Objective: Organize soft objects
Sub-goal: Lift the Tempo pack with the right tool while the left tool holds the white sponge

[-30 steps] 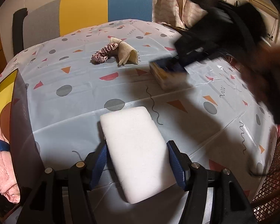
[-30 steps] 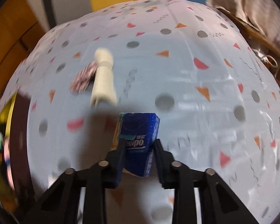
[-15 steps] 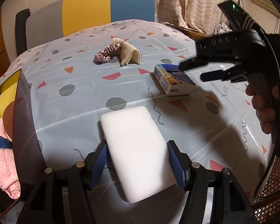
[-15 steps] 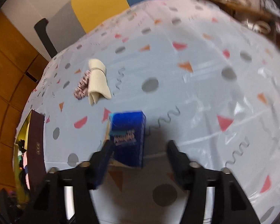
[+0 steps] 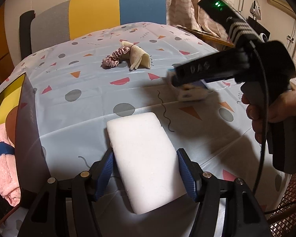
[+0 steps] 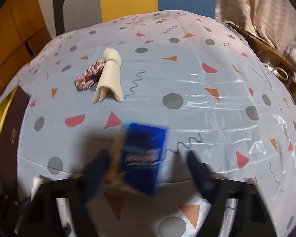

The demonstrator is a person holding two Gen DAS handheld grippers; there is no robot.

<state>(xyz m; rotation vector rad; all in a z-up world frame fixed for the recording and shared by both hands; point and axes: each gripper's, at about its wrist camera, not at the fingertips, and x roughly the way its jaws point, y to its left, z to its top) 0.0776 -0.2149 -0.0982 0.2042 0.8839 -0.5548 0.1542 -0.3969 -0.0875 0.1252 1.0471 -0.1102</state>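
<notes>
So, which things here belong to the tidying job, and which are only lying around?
Job: white sponge in left gripper; tissue pack between the right gripper's open jaws; scrunchie; beige cloth; box with pink towel.
Around: chair; curtain.

"DAS" embossed on right tool [image 5: 205, 67] body. Tissue pack [image 6: 142, 156] has white brand lettering, too blurred to read.
</notes>
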